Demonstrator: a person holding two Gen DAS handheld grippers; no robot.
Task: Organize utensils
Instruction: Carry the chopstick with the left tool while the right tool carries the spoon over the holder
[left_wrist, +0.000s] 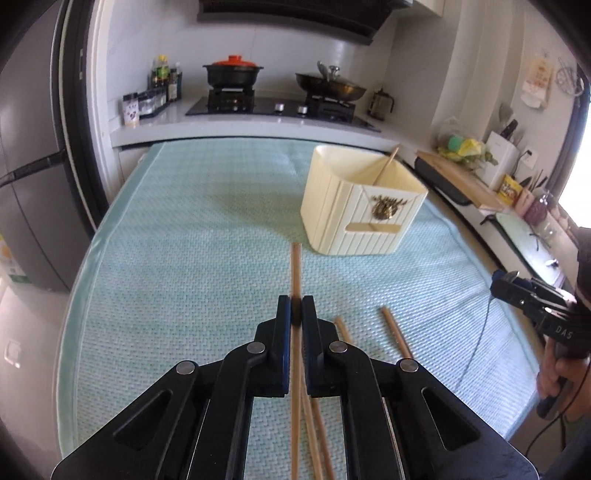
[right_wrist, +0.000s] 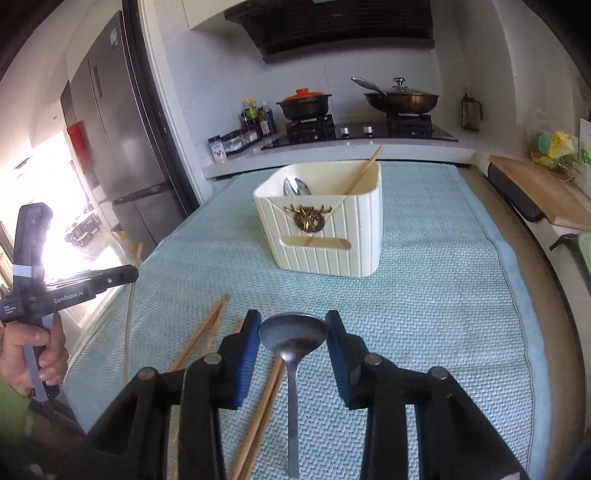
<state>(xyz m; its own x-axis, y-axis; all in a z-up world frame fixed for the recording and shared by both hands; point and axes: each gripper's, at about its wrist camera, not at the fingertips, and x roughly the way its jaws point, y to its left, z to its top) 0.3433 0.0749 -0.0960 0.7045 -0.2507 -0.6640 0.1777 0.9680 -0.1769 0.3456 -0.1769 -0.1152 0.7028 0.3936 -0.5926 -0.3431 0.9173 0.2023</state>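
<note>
My left gripper is shut on a wooden chopstick, which sticks out ahead of the tips above the mat. My right gripper is shut on a metal spoon, with the pads pressing both sides of its bowl and the handle trailing back under the jaws. A cream utensil holder stands upright further back on the mat. It holds a spoon and a leaning chopstick. Loose chopsticks lie on the mat near the grippers.
A pale green woven mat covers the table. Behind it a stove carries a red-lidded pot and a wok. A fridge stands at the left. A wooden cutting board and clutter line the right counter.
</note>
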